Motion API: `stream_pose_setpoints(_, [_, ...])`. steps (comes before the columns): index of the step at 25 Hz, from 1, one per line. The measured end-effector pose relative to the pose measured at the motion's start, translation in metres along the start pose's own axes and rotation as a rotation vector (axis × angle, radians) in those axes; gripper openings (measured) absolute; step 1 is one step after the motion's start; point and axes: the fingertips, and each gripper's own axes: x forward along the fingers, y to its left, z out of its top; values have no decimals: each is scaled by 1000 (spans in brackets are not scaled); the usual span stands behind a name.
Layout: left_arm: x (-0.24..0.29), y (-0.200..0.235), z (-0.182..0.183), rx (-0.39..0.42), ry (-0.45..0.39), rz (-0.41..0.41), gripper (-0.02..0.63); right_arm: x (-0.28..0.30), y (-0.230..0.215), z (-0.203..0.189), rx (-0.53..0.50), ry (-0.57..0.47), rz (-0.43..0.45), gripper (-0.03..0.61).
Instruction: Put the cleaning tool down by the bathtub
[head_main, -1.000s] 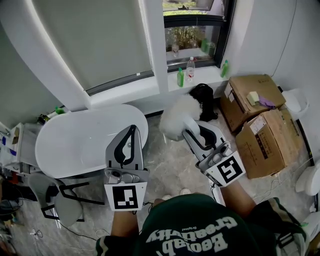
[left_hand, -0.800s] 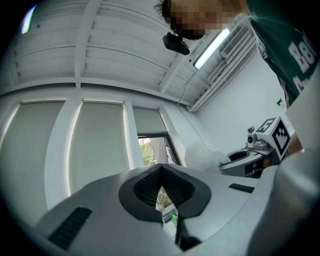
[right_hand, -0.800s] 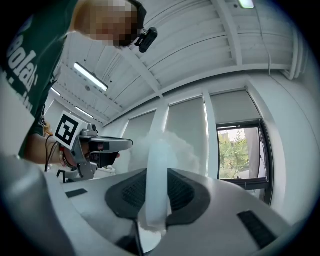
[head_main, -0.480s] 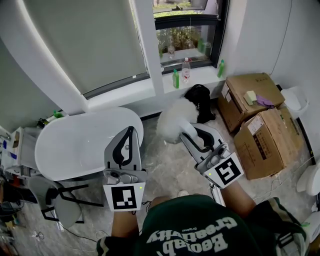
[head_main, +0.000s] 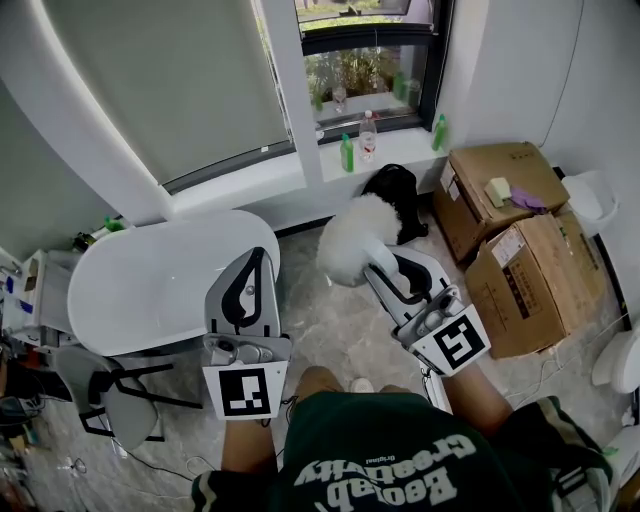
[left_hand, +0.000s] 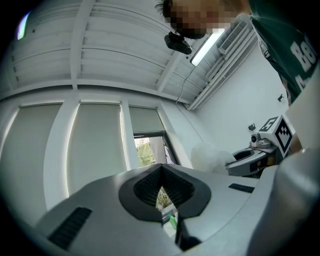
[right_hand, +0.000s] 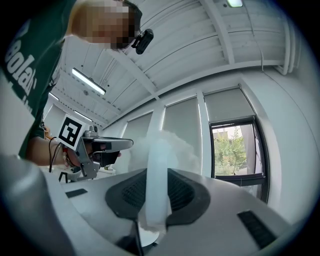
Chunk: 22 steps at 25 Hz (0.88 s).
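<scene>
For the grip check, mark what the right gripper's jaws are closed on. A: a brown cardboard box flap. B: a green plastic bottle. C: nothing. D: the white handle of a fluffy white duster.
D: the right gripper has its jaws pressed on the white handle of the fluffy white duster, seen in its own view and the head view.

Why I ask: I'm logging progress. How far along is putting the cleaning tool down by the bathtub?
Done: the cleaning tool, a fluffy white duster, is gripped by its handle in the right gripper. In hand: it is held in the air, to the right of the bathtub. Left: lowering it to the floor beside the tub and releasing. The left gripper is shut and empty.
</scene>
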Motion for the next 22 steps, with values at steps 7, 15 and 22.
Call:
stream_pose_setpoints(7, [10,-4,-7,0,7,-15,3,-2,-10,-3,-19,-25,-10,94])
stream_pose_setpoints(15, [45,0,-35,-26,7,-53,3,26,-29,-25,-22,-10,-12,94])
stream_pose_setpoints(22, [98,36,-65,-48,-33,-56,3,77,-56,-51,-28,-14,-13,94])
